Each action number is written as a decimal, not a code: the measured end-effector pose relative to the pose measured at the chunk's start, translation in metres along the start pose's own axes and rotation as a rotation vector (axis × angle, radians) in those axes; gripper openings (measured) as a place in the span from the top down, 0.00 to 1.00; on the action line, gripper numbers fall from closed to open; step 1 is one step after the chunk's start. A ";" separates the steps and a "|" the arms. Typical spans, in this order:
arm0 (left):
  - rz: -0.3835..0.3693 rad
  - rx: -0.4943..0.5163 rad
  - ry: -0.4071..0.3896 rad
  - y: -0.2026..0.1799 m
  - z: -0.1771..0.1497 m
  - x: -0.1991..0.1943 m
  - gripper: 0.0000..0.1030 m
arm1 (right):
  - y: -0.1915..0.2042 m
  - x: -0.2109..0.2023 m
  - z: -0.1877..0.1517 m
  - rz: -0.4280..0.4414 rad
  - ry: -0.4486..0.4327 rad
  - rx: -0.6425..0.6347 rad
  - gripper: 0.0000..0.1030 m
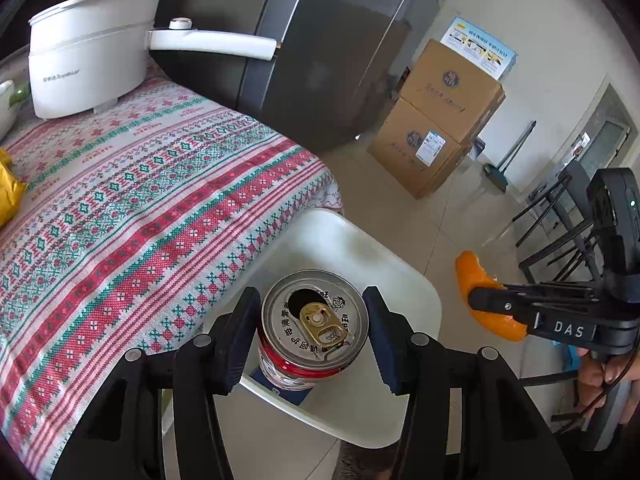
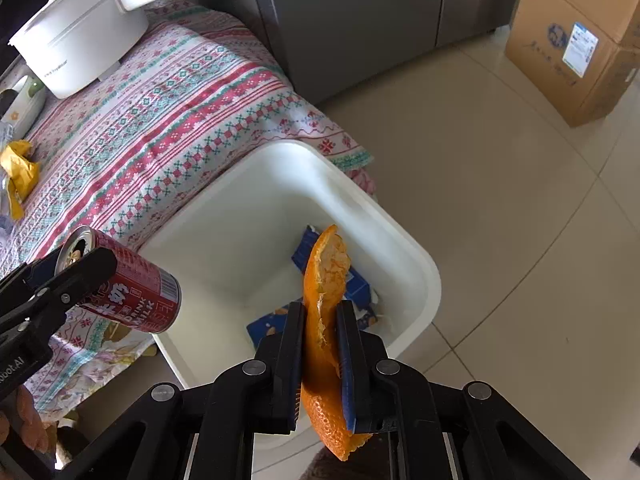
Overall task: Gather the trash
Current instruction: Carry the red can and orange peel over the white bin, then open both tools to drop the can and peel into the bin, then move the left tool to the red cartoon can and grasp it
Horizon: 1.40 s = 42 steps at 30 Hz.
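While both hands hover at the white bin (image 2: 416,264), the step in hand looks like the drop-off: 2 pieces of trash are carried and neither is released yet. The left tool (image 1: 314,330) is clamped on the red drink can (image 1: 314,324), its pads pressing the can's sides just below the opened top; in the right wrist view the can (image 2: 132,292) hangs tilted over the bin's rim at about 9 o'clock of the opening, close to the desk (image 1: 132,184) edge. The right tool (image 2: 320,364) is pinched together on a strip of orange peel (image 2: 324,280), which stands up between the pads above the bin's interior, toward 5 o'clock of the opening. Blue wrappers (image 2: 356,284) already lie at the bottom. On the patterned cloth a yellow crumpled wrapper (image 2: 18,172) sits at 9 o'clock, near the white electric pot (image 1: 88,52), likely still to be collected.

Next, I judge, each tool needs to spread apart over the opening; the can wants shifting a little toward the bin's centre first, so it does not strike the rim and roll onto the floor
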<state>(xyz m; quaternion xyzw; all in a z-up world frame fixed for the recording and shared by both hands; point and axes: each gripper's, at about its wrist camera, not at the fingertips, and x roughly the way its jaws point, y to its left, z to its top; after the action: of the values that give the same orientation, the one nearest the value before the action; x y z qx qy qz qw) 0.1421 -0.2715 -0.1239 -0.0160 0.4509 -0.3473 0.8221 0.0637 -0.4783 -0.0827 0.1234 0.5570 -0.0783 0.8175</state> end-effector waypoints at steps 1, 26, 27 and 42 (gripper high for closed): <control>0.007 0.010 0.001 0.000 -0.001 0.003 0.46 | -0.001 0.001 0.000 -0.001 0.002 0.002 0.87; 0.279 0.025 0.078 0.051 -0.011 -0.045 0.00 | 0.021 0.012 0.009 -0.043 0.017 -0.031 0.79; 0.281 0.017 0.078 0.055 -0.012 -0.049 0.00 | 0.022 0.013 0.010 -0.048 0.021 -0.026 0.63; 0.347 -0.039 0.040 0.099 -0.025 -0.111 0.00 | 0.051 0.007 0.017 -0.056 -0.017 -0.052 0.30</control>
<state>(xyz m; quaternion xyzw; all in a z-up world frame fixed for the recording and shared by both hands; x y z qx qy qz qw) 0.1392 -0.1241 -0.0911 0.0530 0.4697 -0.1916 0.8602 0.0953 -0.4342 -0.0774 0.0860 0.5549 -0.0878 0.8228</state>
